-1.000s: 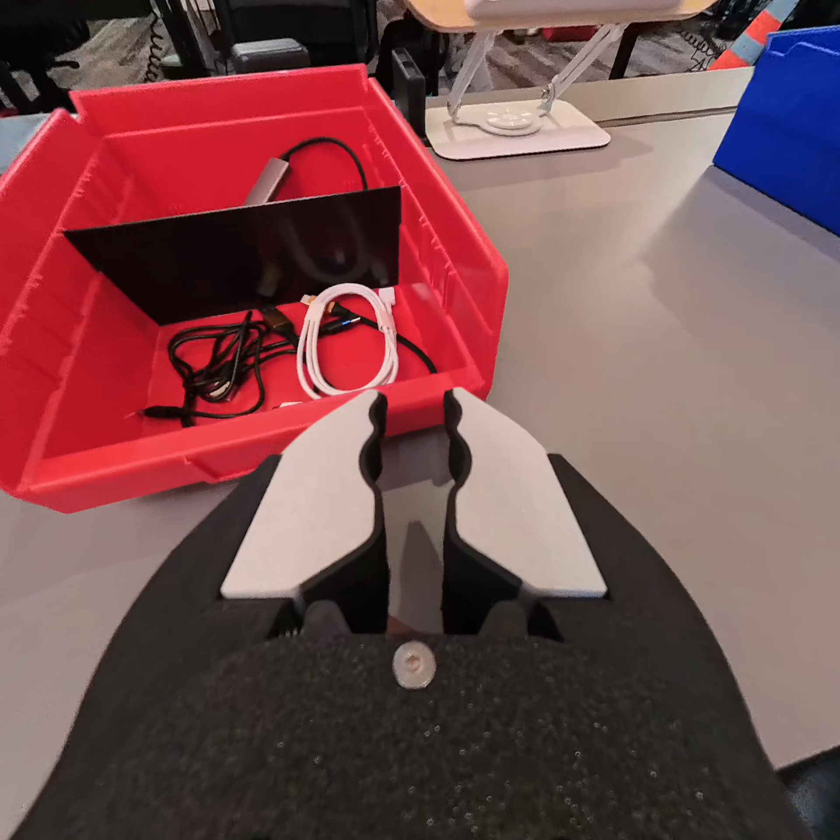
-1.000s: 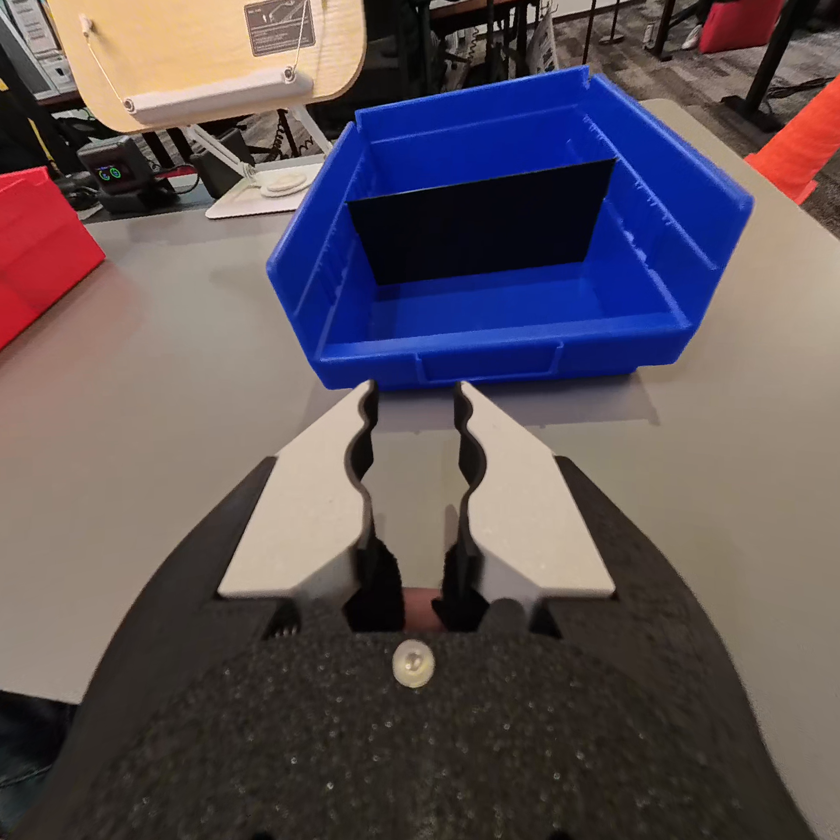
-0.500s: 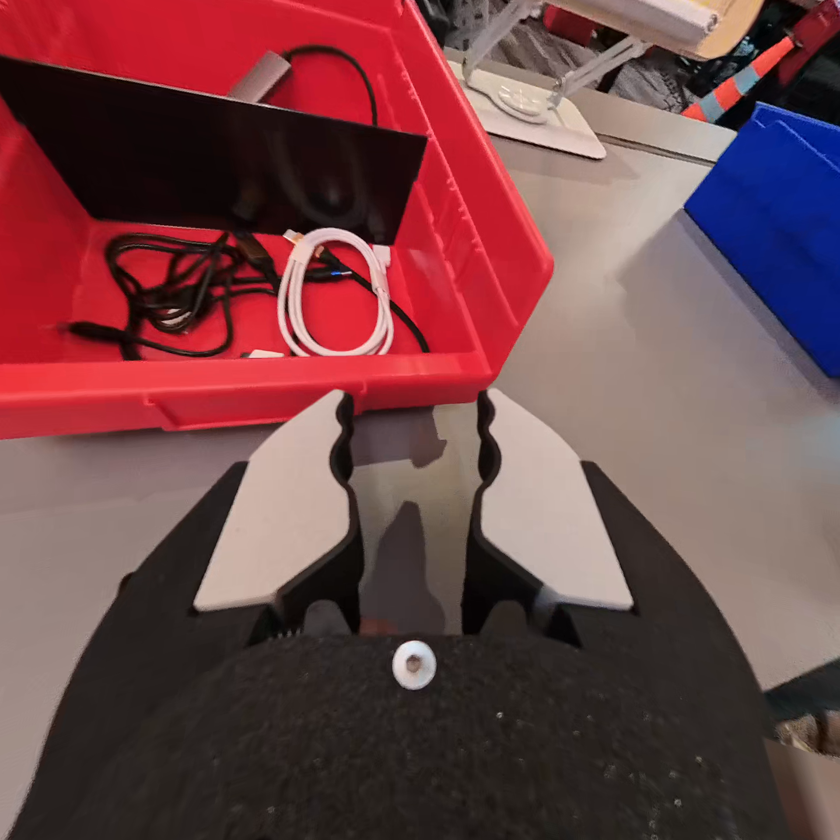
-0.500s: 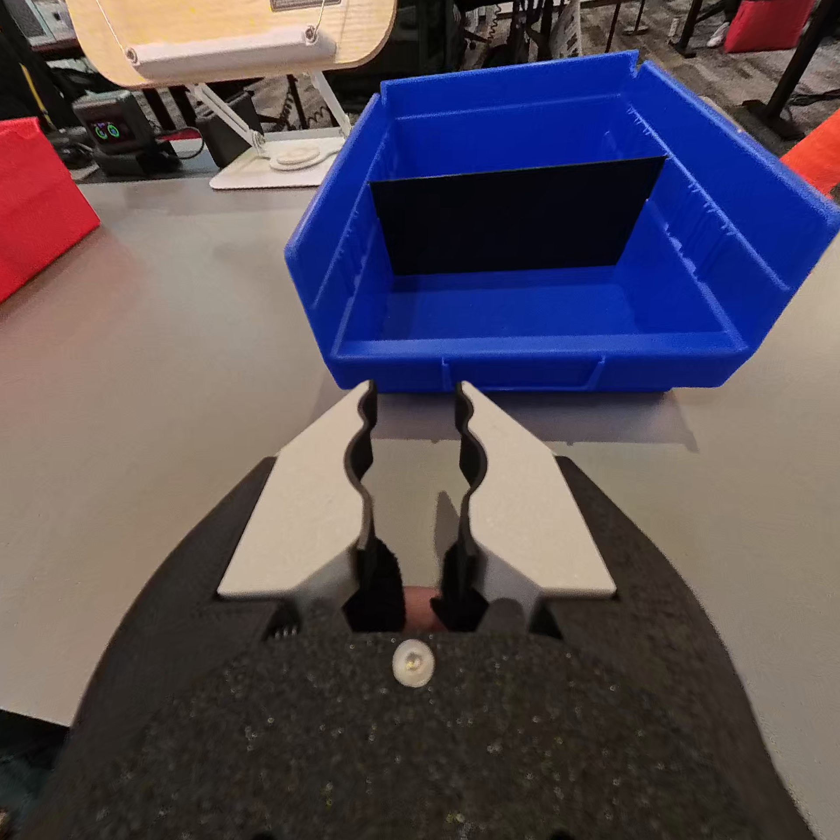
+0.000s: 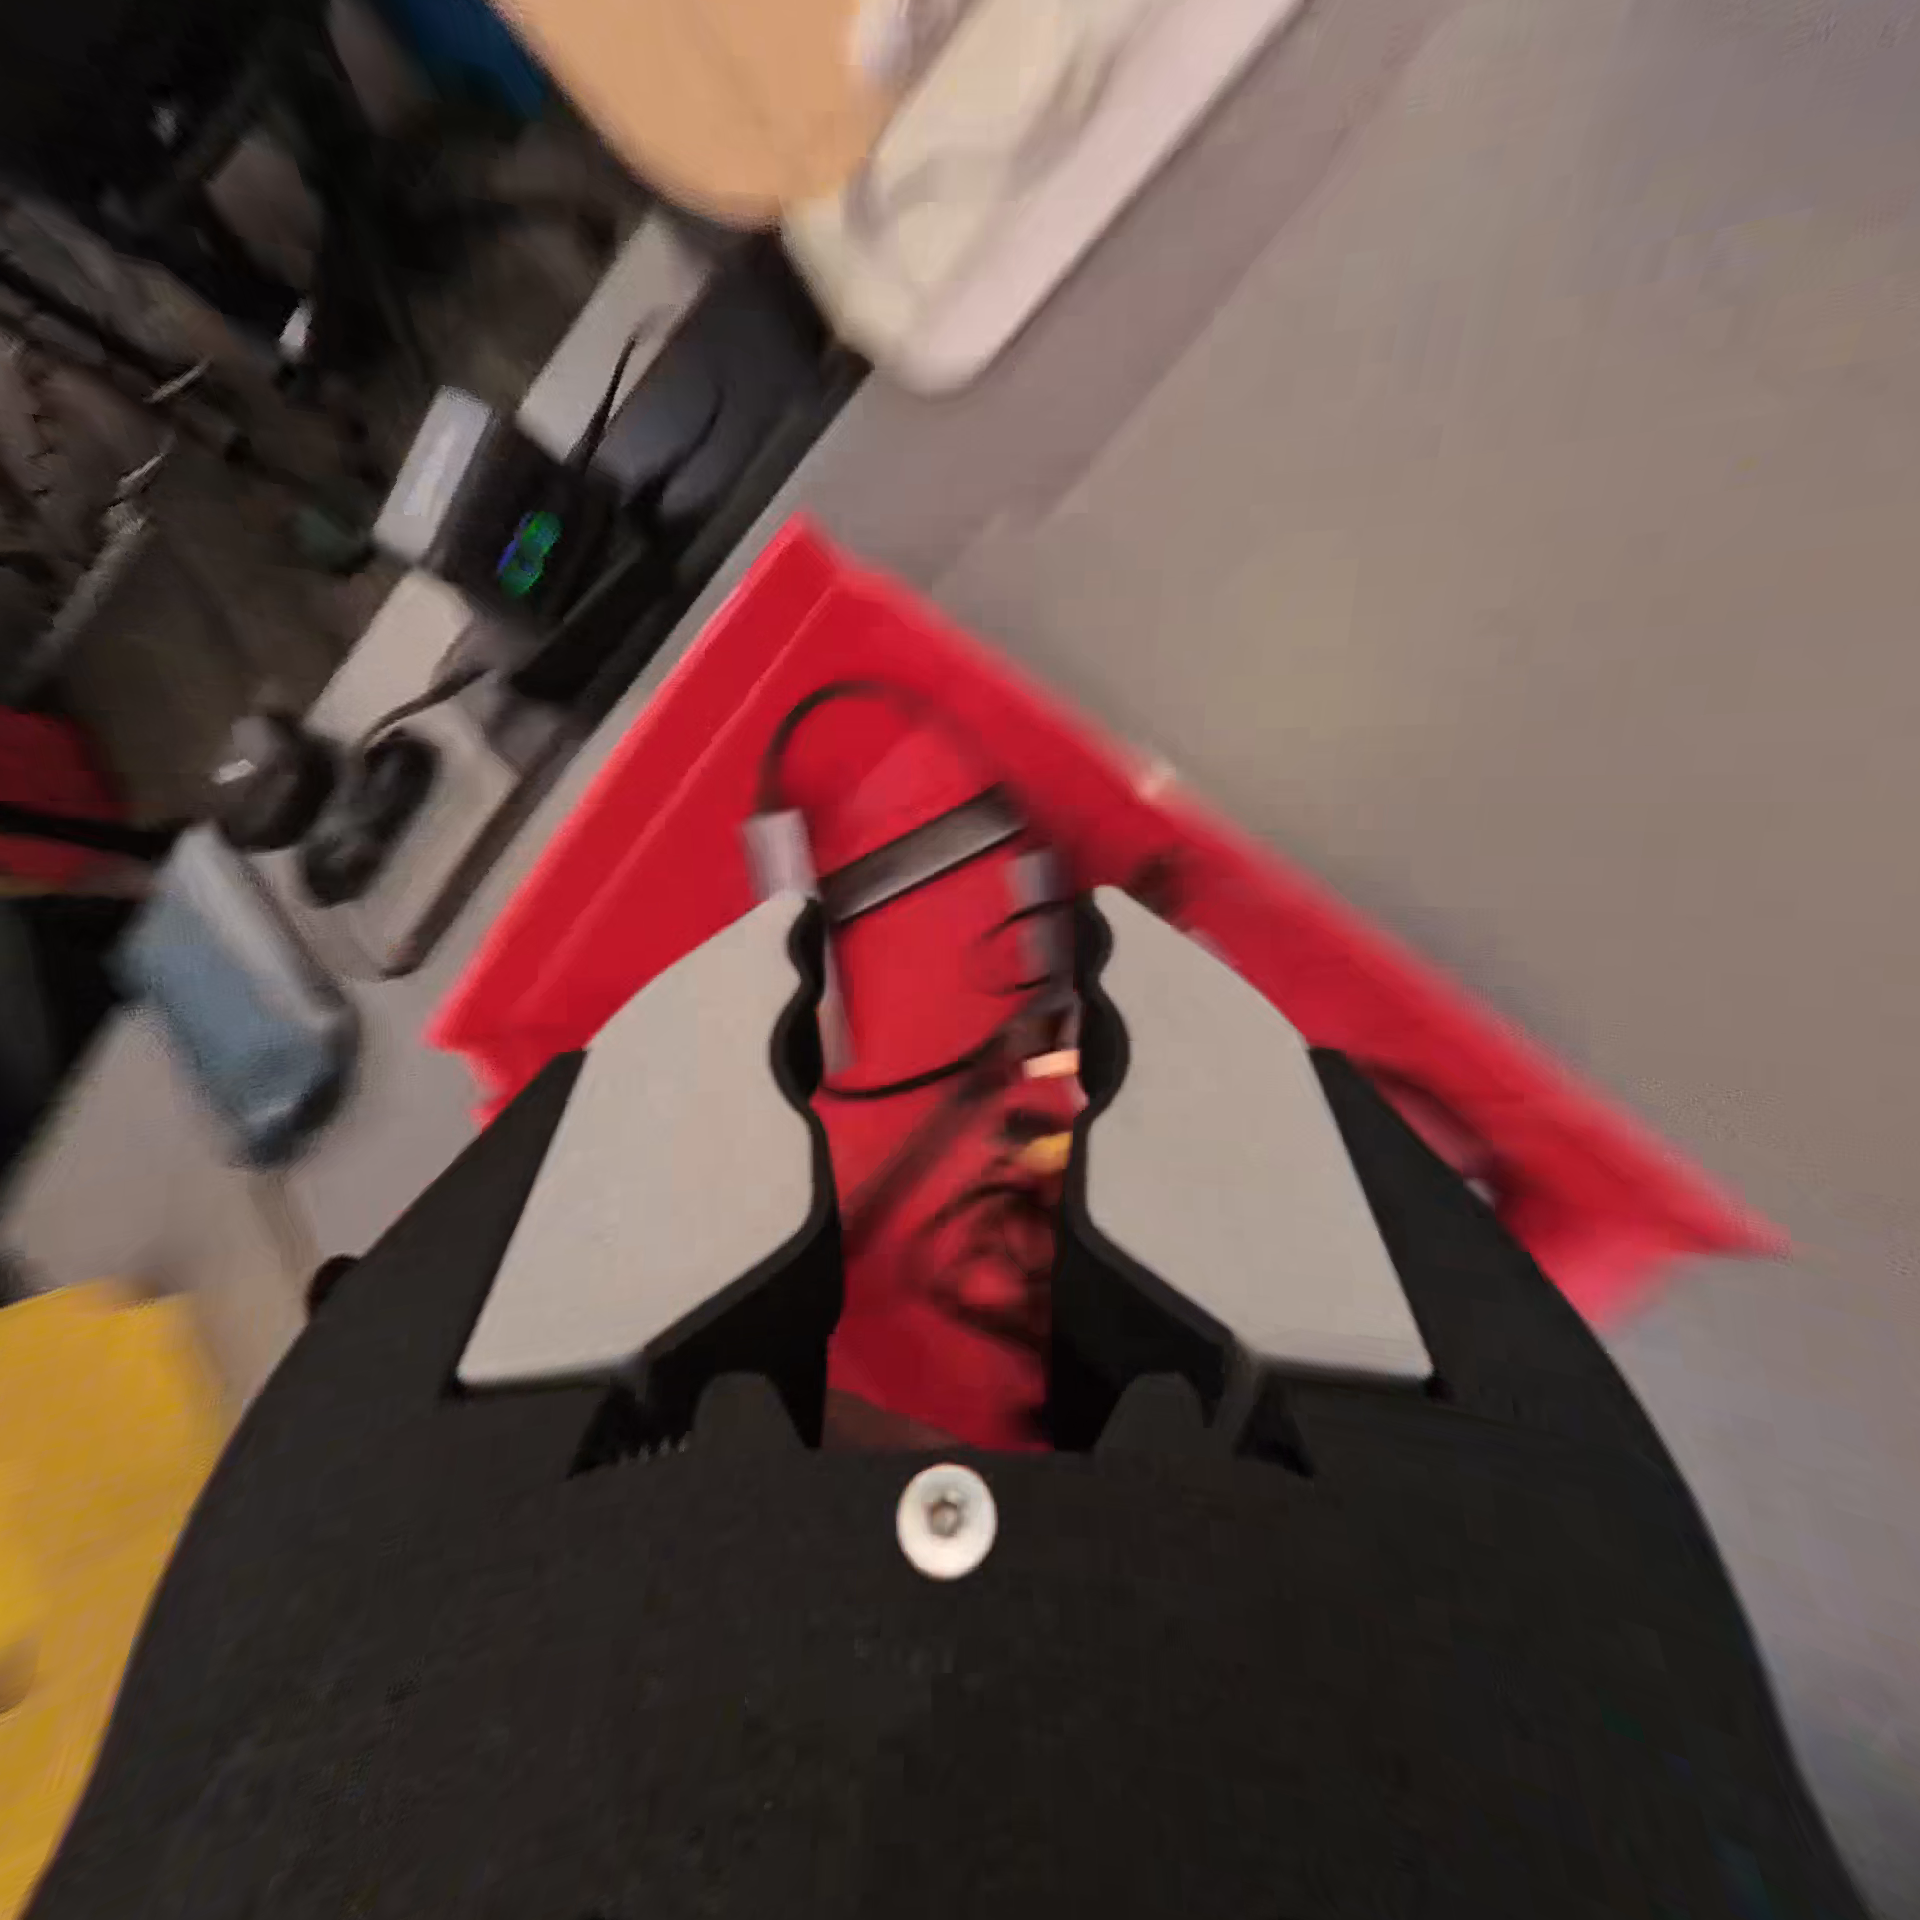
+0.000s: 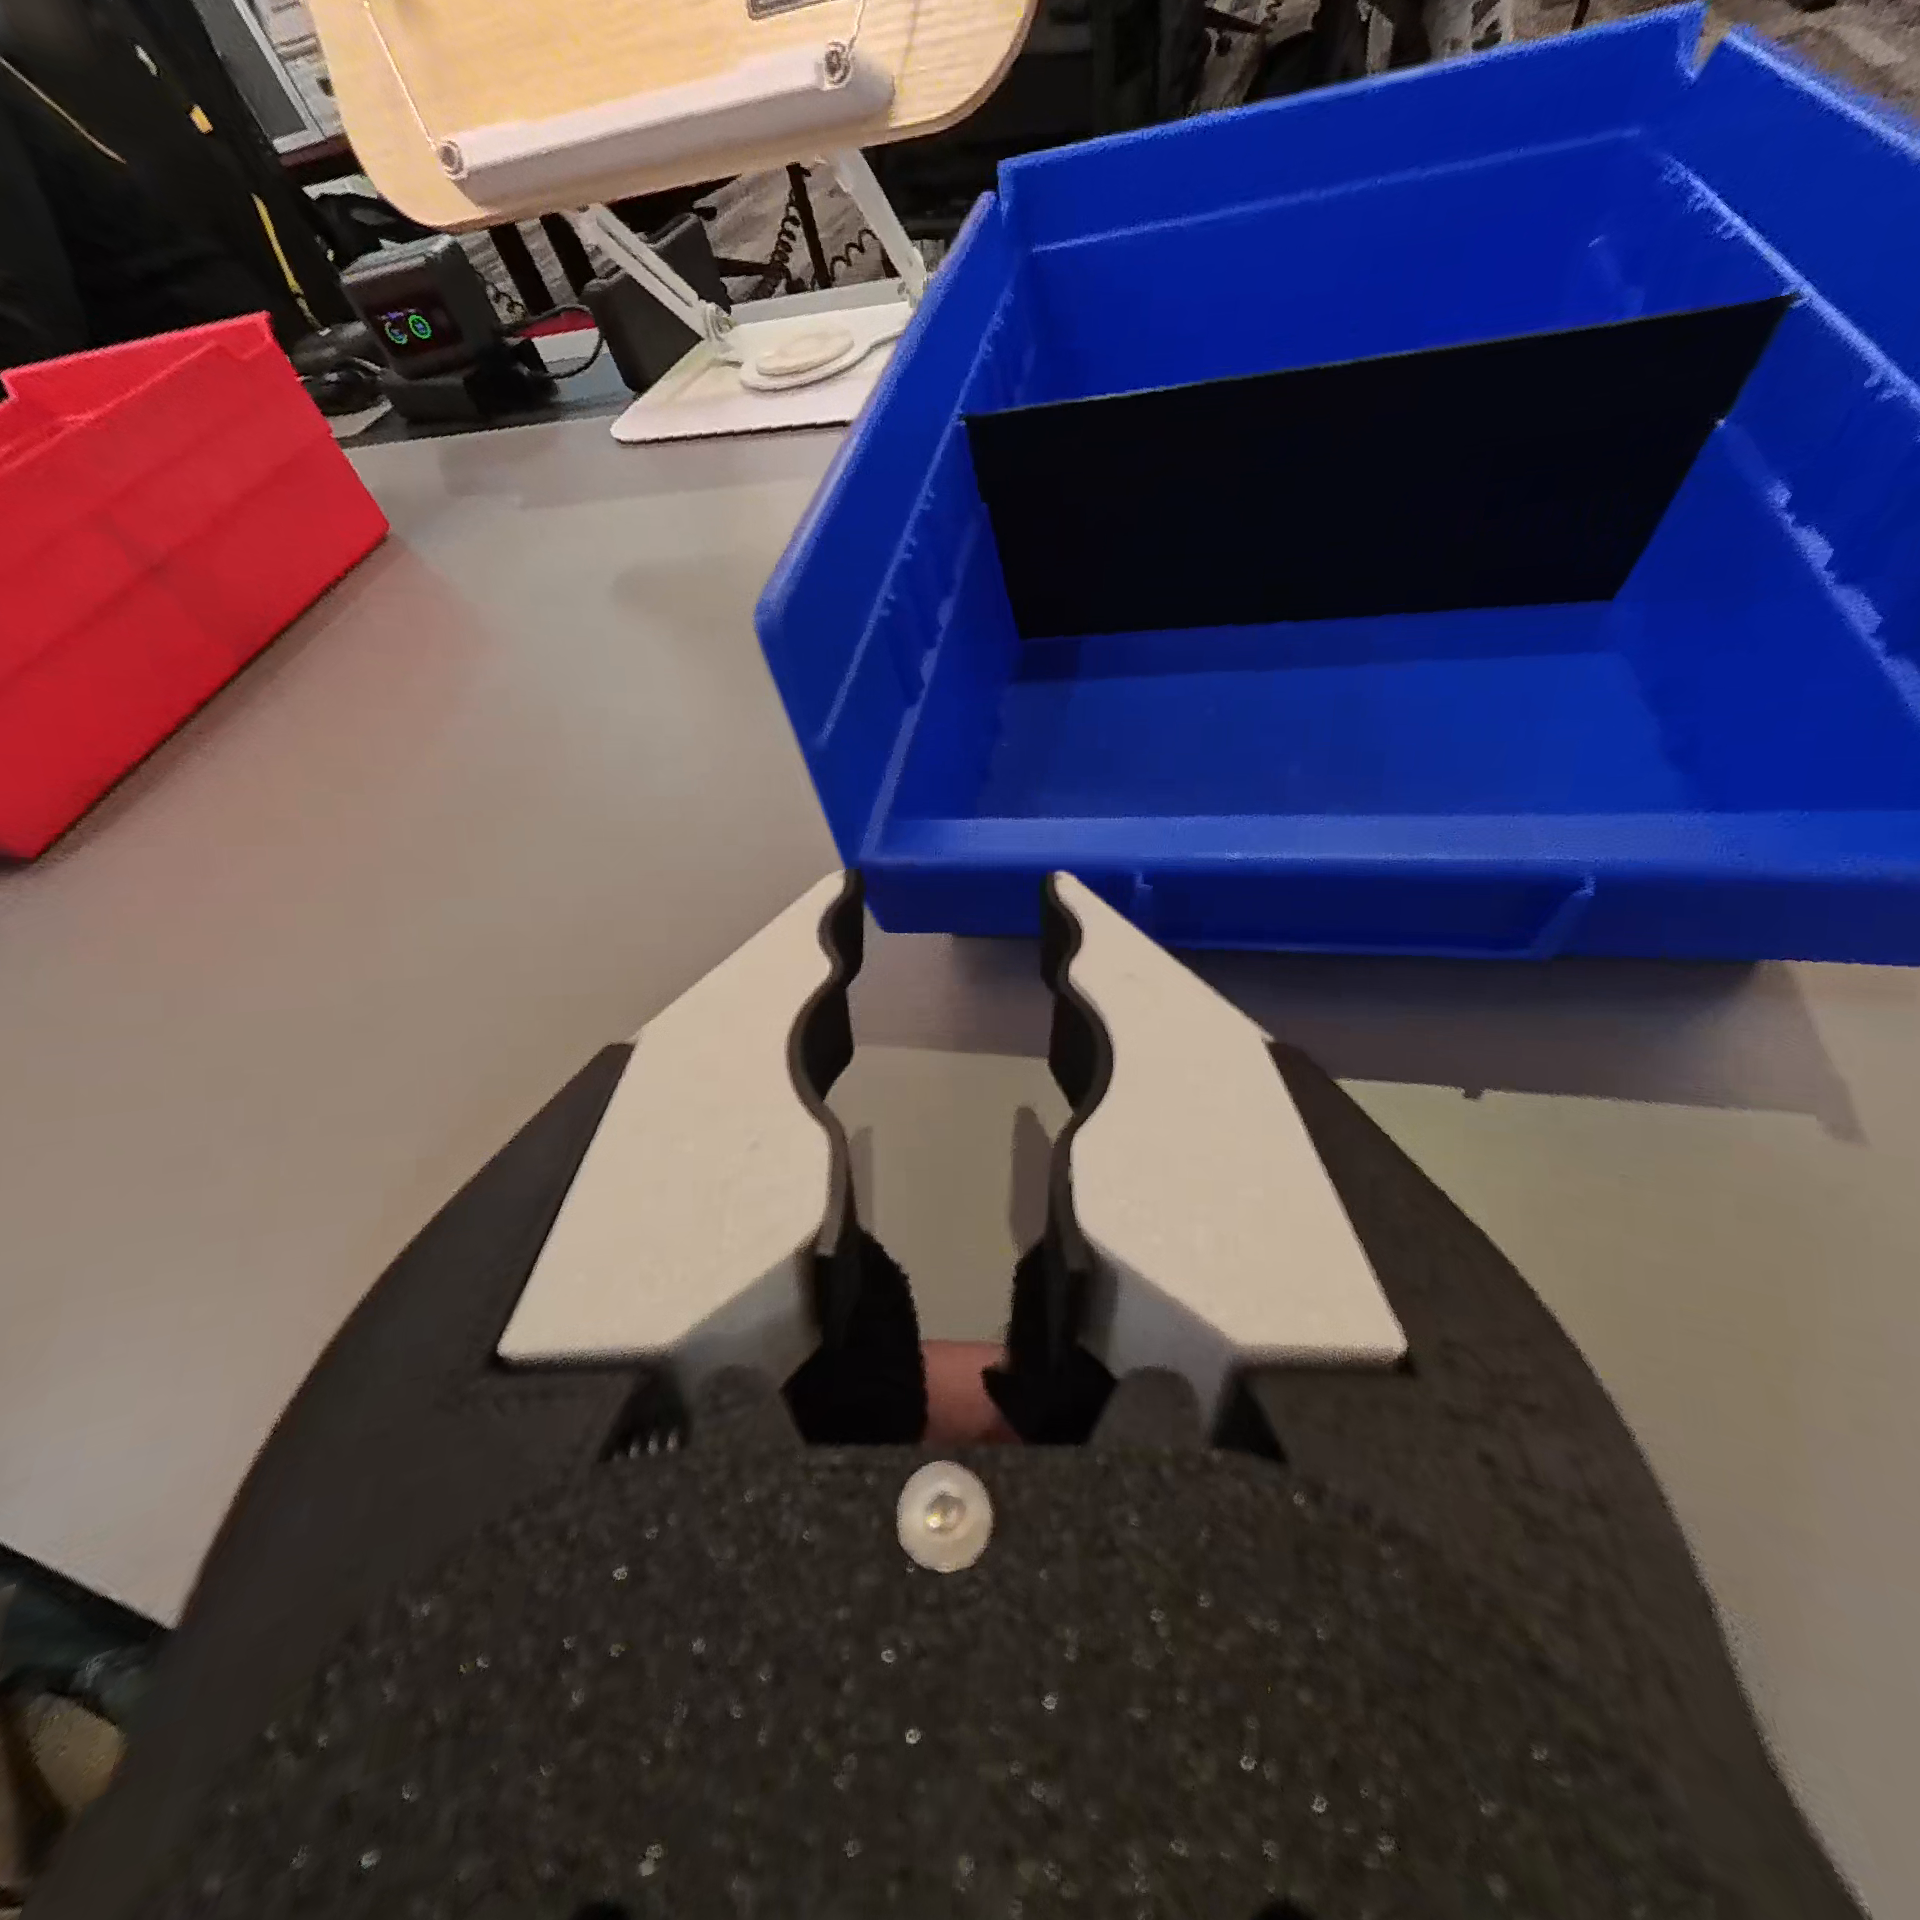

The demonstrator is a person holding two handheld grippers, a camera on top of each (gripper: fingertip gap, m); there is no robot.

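My left gripper (image 5: 948, 914) is open and empty, held above the red bin (image 5: 665, 862), which looks tilted and blurred in the left wrist view. Black cables (image 5: 914, 852) and a black divider edge lie inside the bin, between my fingers. My right gripper (image 6: 951, 894) is open and empty, just above the grey table (image 6: 468, 831), close to the front left corner of the blue bin (image 6: 1455, 883). The blue bin has a black divider (image 6: 1351, 499) and nothing else shows inside it. The red bin also shows in the right wrist view (image 6: 156, 571), at the left.
A wooden stand with a white base (image 6: 769, 384) and a small black device with a lit screen (image 6: 410, 327) stand at the table's far edge. A yellow object (image 5: 73, 1507) shows at the lower left of the left wrist view.
My left gripper has risen, rolled and moved over the red bin, and its jaws have opened wider. My right gripper has shifted left, so the blue bin now sits to the right.
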